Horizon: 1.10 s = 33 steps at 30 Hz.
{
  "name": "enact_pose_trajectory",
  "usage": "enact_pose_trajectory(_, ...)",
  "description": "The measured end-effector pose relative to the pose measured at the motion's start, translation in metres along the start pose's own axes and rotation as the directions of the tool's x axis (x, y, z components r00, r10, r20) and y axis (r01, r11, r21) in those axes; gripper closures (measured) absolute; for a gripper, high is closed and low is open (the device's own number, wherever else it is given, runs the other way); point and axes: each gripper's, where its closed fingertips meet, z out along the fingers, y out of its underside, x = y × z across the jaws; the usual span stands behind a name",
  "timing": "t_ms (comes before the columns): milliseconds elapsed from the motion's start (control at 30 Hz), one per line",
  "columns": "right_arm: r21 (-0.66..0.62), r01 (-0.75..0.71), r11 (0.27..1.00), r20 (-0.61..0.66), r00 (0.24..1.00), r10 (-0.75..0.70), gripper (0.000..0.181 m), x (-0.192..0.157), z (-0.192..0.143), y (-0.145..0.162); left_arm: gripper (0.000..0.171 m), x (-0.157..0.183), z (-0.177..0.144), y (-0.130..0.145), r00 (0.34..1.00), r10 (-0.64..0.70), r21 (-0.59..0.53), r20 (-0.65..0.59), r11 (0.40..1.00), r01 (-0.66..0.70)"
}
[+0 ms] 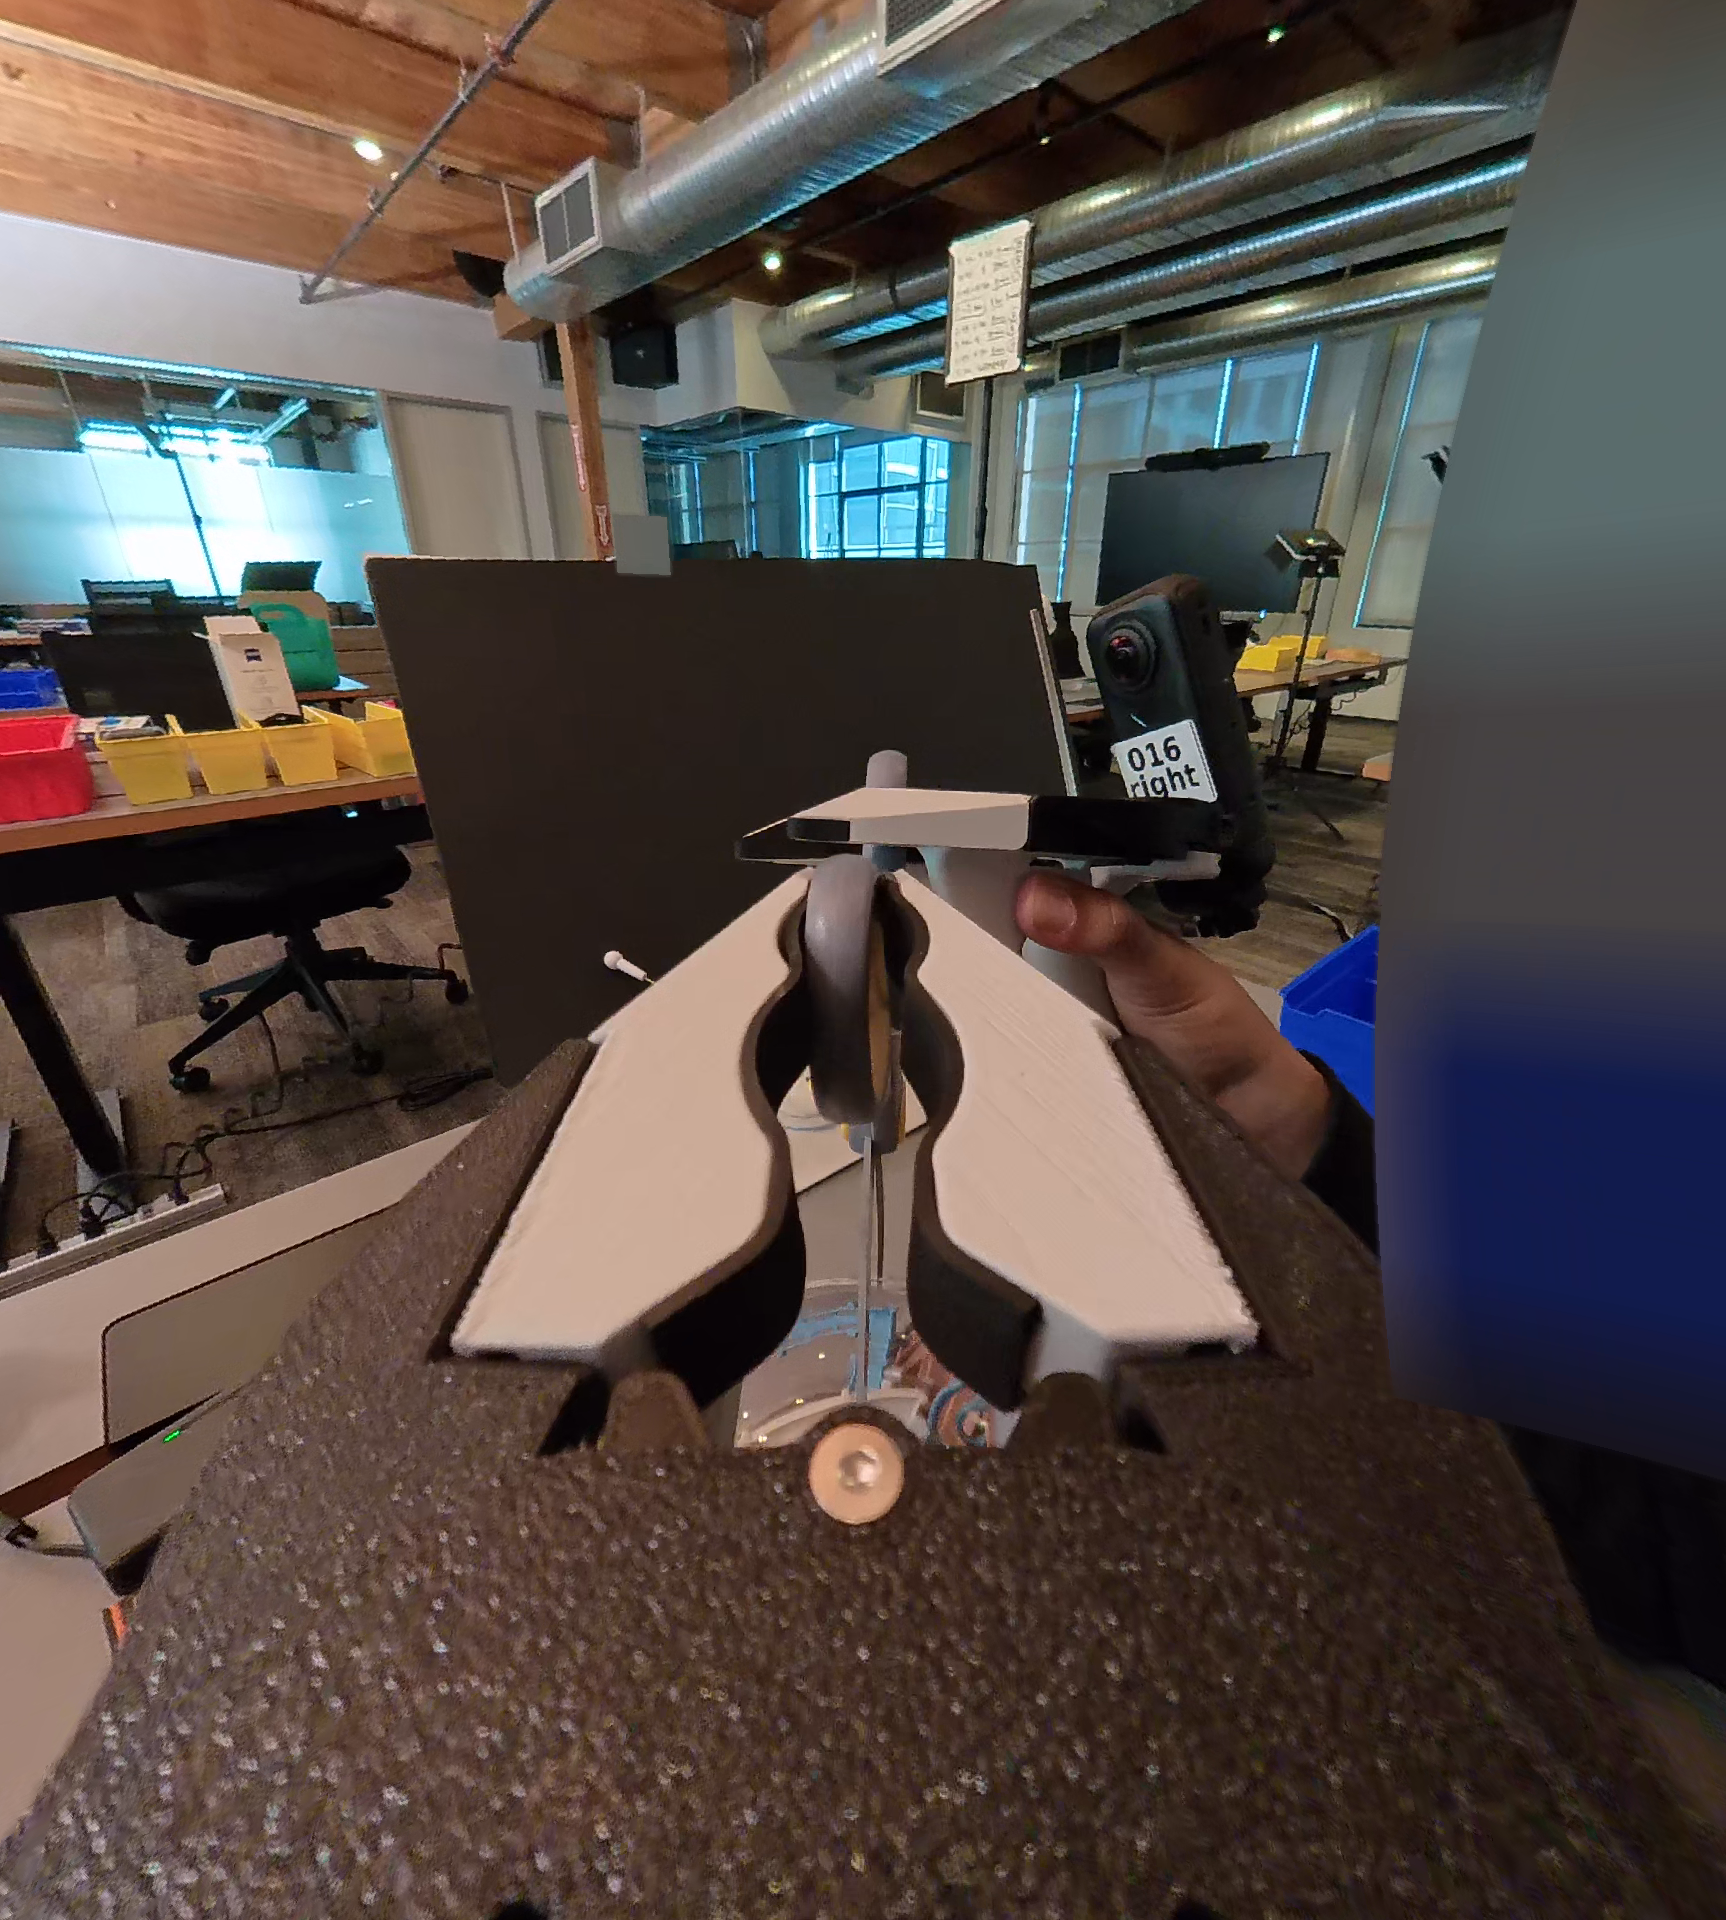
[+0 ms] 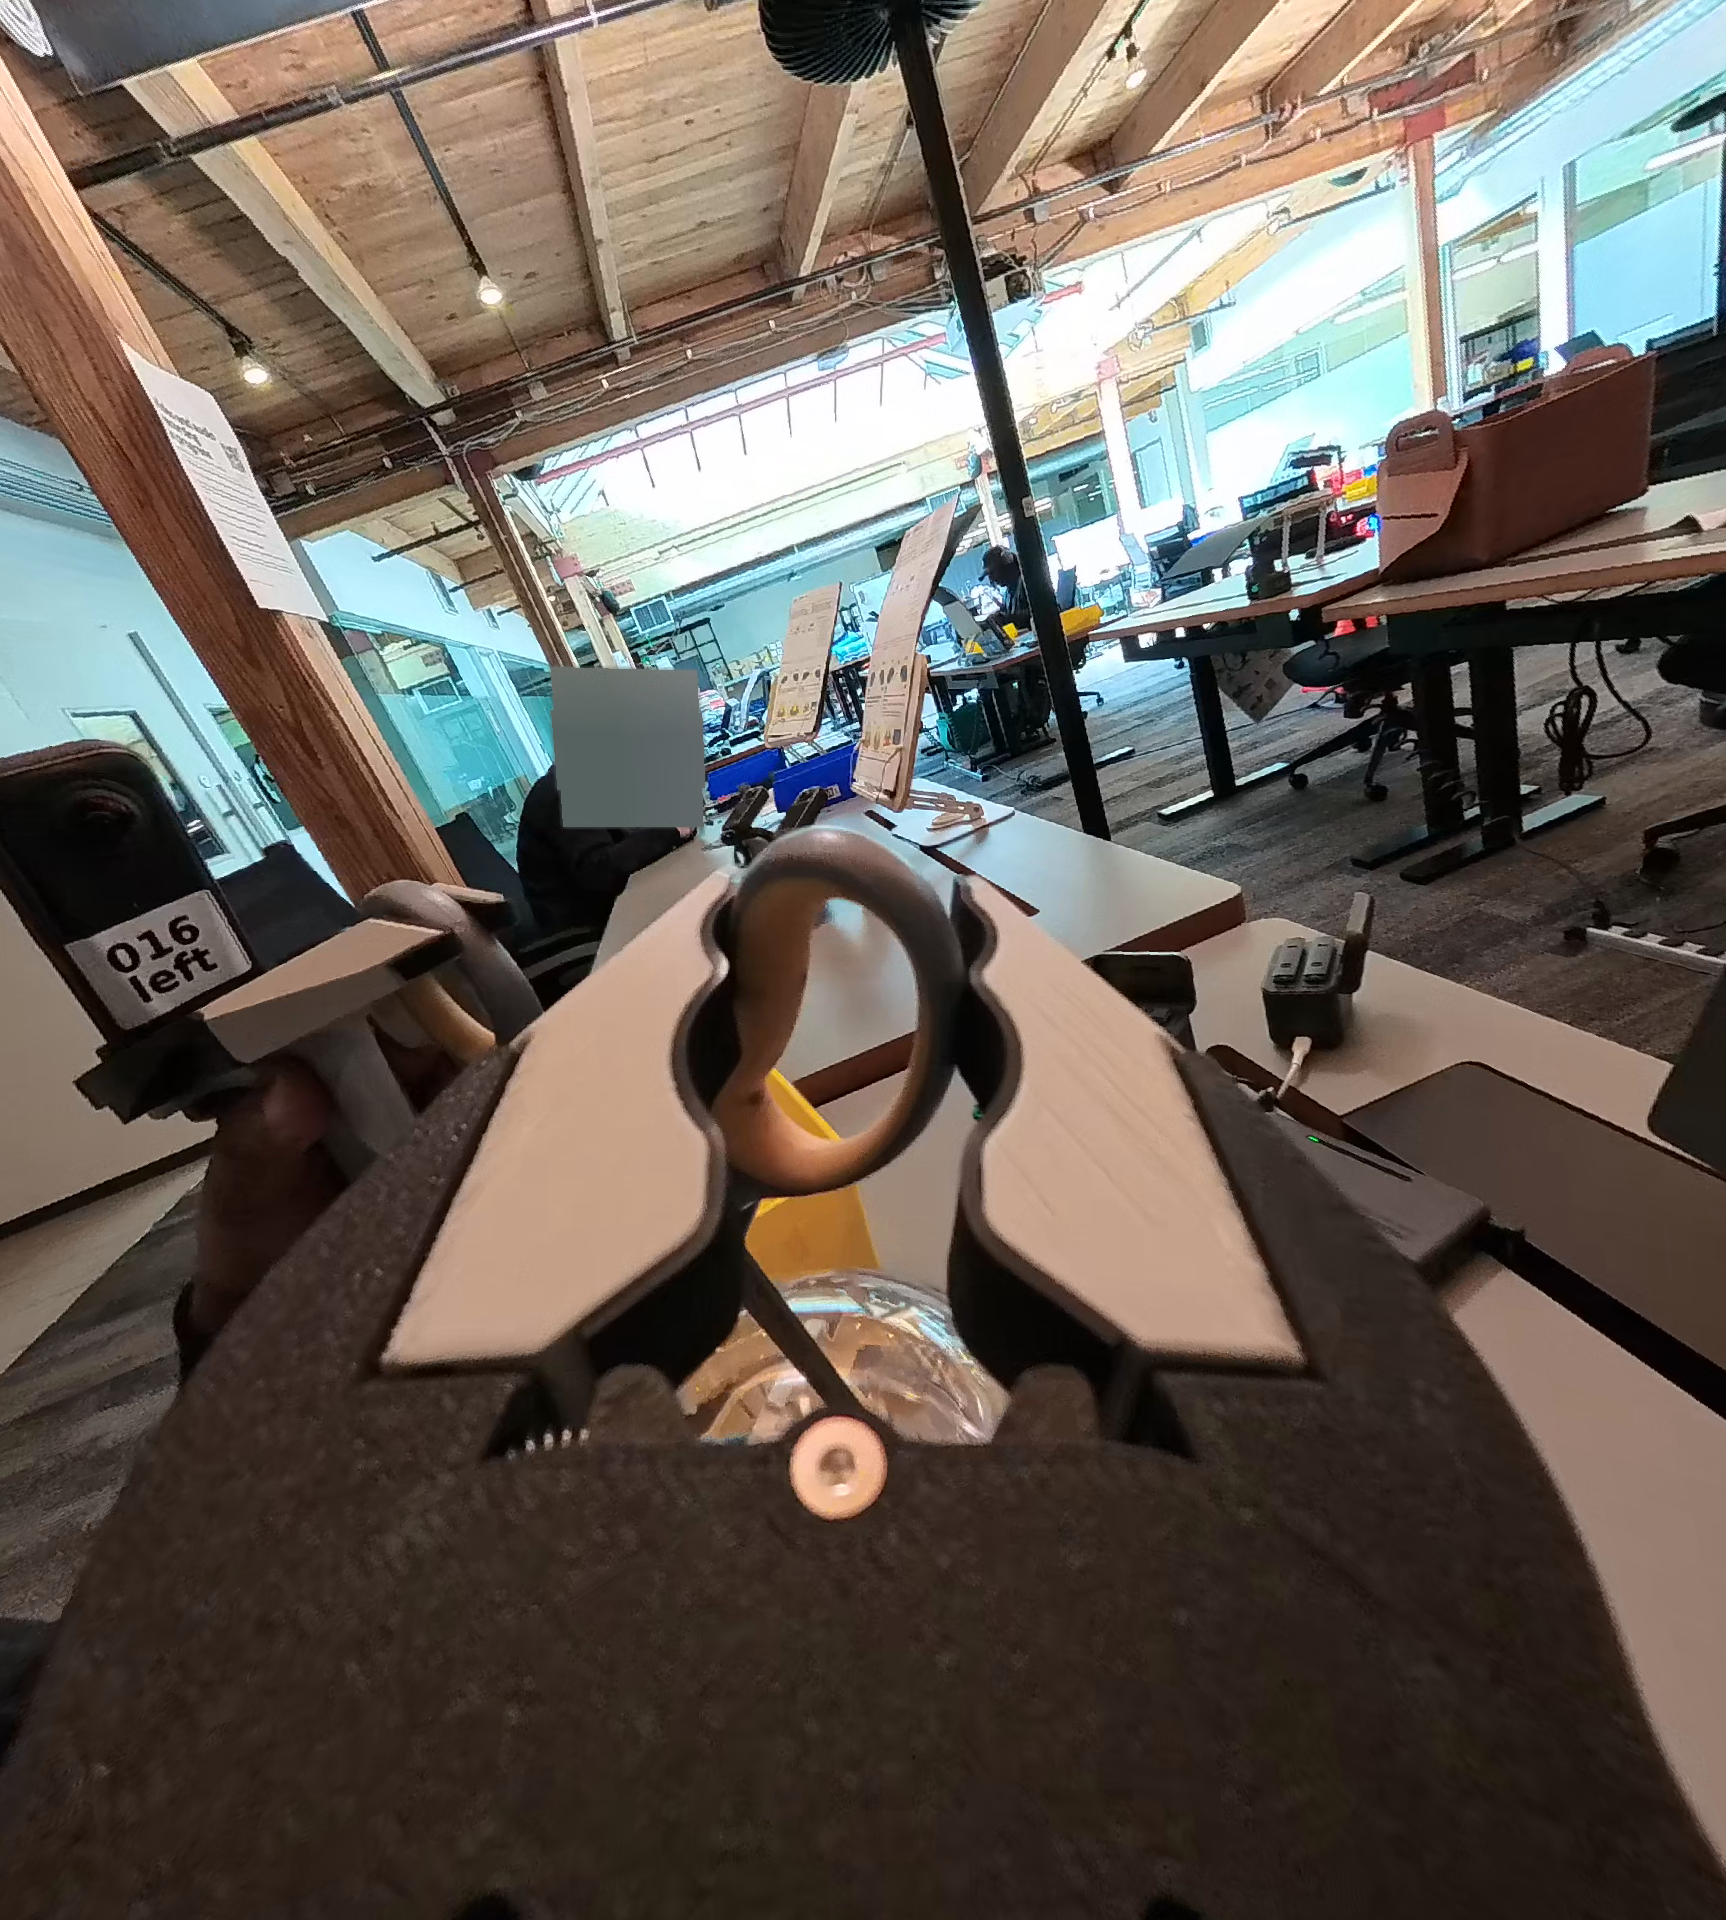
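scissors [image 2: 838, 1039], blades seemingly hidden, one handle loop in each gripper's closed fingers [image 1: 1025, 1101]

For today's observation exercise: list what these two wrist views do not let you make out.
- Scissors' blades: left view, hidden between the left tongs, only a grey handle loop shows.
- Same in right view: right tongs cover all below the loop.
- Right edge, left view: blurred patch.

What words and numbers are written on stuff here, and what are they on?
White sticker on black camera, left wrist view: readable, but I don't repeat writing.
White sticker on black camera, right wrist view: same.
Hanging white sheet: too small.
Paper on wooden post: too small.
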Motion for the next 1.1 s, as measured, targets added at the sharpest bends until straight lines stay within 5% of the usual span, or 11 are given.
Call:
enact_pose_trajectory(800,0.049,0.074,0.996,0.048,0.996,-0.076,0.144,-0.019,0.003,-0.01,0.162,0.01,0.006,-0.01,0.999,0.03,0.051,-0.046,0.998,-0.028)
enact_pose_trajectory(900,-0.041,0.039,0.998,0.11,0.993,-0.034,0.146,-0.034,0.007,0.007,0.158,0.005,0.014,0.005,0.998,0.061,-0.037,-0.011,0.997,-0.062)
enact_pose_trajectory(1100,-0.008,0.162,0.987,0.126,0.979,-0.159,0.144,-0.054,0.002,0.002,0.16,0.018,0.008,-0.003,0.997,0.047,0.003,-0.067,0.999,-0.047)
